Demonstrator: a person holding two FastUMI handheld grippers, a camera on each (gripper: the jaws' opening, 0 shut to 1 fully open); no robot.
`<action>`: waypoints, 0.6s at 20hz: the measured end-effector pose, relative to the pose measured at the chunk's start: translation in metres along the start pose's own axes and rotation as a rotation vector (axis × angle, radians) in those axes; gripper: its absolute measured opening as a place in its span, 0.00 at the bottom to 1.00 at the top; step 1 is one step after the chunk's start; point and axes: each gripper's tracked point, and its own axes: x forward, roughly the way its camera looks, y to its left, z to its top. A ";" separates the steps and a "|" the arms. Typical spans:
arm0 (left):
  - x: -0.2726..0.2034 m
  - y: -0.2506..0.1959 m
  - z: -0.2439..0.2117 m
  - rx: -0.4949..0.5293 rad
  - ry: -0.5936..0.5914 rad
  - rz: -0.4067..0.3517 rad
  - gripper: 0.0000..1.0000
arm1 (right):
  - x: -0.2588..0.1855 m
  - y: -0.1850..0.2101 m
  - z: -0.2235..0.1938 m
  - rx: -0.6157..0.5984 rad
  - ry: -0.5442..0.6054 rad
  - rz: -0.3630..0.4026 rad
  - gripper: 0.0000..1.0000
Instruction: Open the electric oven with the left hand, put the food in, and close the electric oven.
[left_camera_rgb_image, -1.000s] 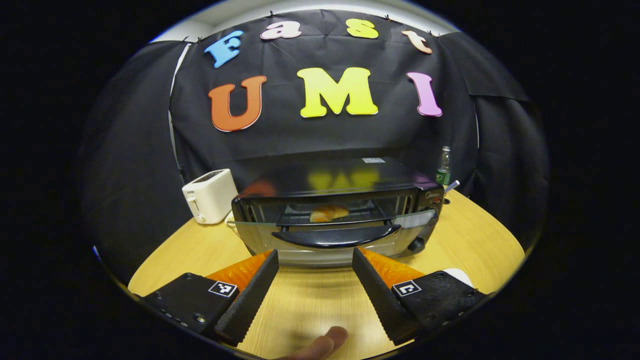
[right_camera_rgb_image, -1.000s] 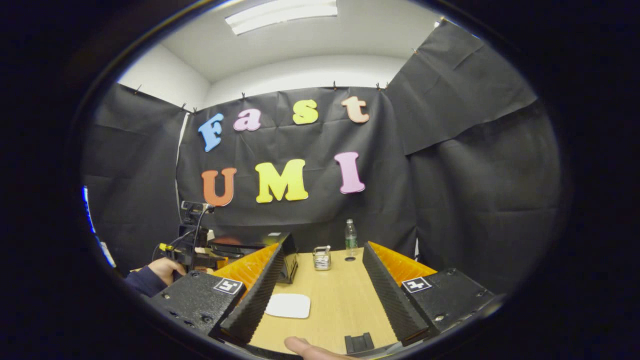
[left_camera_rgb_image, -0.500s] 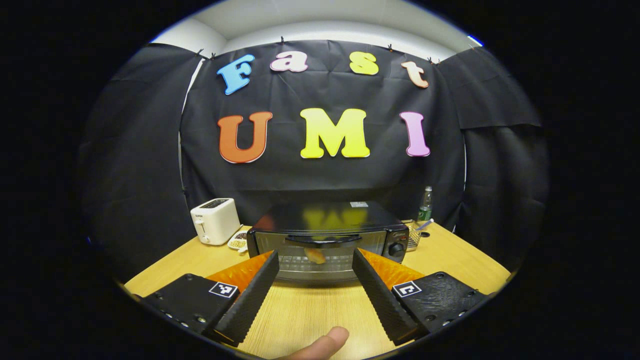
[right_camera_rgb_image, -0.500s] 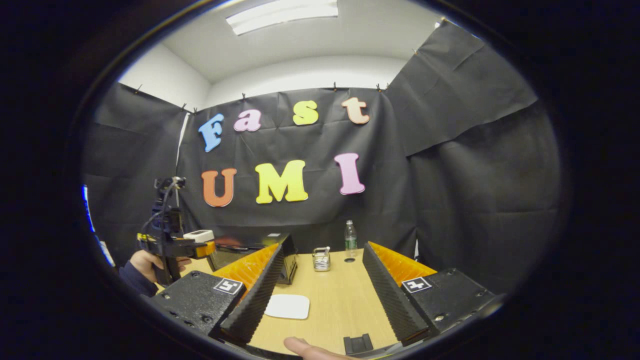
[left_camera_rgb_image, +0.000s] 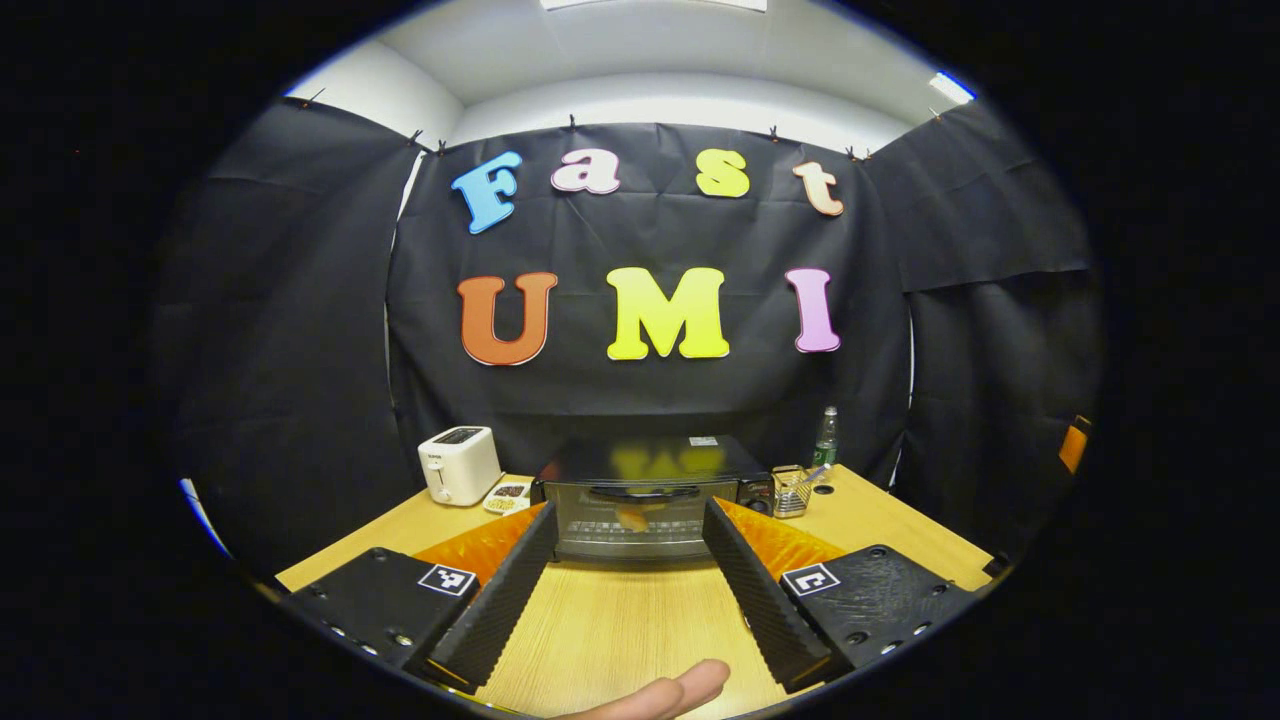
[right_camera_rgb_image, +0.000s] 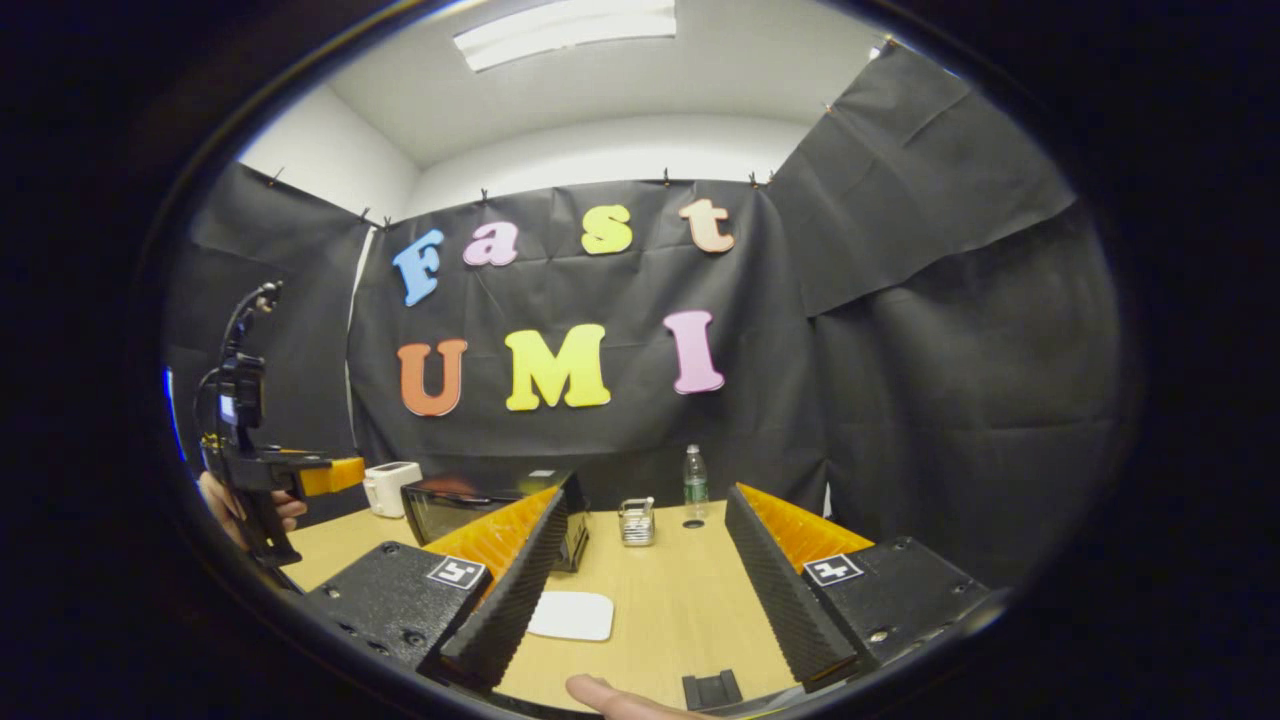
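Black cloth walls the booth behind a pale wooden table (left_camera_rgb_image: 620, 630). Straight ahead of the left tongs (left_camera_rgb_image: 625, 570) sits a black electric oven with a glass door (left_camera_rgb_image: 628, 508). One second ago that door hung open; now it is shut against the frame, so the closing step looks done and the task appears complete. The left tongs have pulled back from it, now well apart, fingers spread and holding nothing. A golden piece of food (left_camera_rgb_image: 631, 517) shows faintly through the glass, inside the oven. Left of the oven stands a white toaster (left_camera_rgb_image: 459, 465); to its right, a small wire basket (left_camera_rgb_image: 790, 491) and a clear bottle (left_camera_rgb_image: 825, 437). The right tongs (right_camera_rgb_image: 640, 590) are also spread and empty over the table, with a flat white pad (right_camera_rgb_image: 571, 615) just ahead of the left finger.
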 end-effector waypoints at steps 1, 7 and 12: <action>-0.008 -0.002 0.002 0.030 -0.008 0.001 0.95 | 0.001 0.002 -0.002 0.006 0.008 0.005 0.97; -0.054 -0.021 0.013 -0.017 -0.033 -0.020 0.96 | 0.008 0.007 -0.011 0.021 0.028 0.029 0.97; -0.079 -0.025 0.018 -0.014 -0.042 -0.016 0.96 | 0.010 -0.003 -0.013 0.023 0.051 0.027 0.97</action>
